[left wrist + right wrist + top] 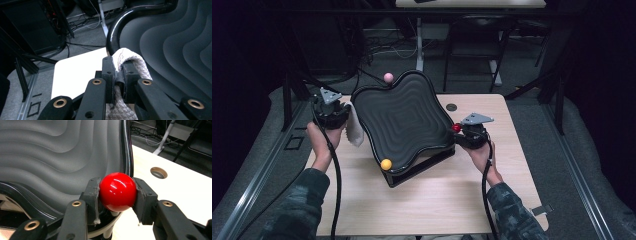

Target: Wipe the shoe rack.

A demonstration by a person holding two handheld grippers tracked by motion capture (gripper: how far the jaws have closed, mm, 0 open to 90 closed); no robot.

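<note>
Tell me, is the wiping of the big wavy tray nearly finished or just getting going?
Hard to call finished. Done: the left gripper is shut on the grey cloth, and the right gripper clamps the red ball knob to steady the tray. In hand: the cloth sits by the tray's left rim, not on the ridges. Left: probably wiping the ridged inside; how clean it is I can't tell.

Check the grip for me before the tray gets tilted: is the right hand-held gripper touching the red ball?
Touching. In the right gripper view, both pads of the right hand-held gripper press against the red ball.
</note>
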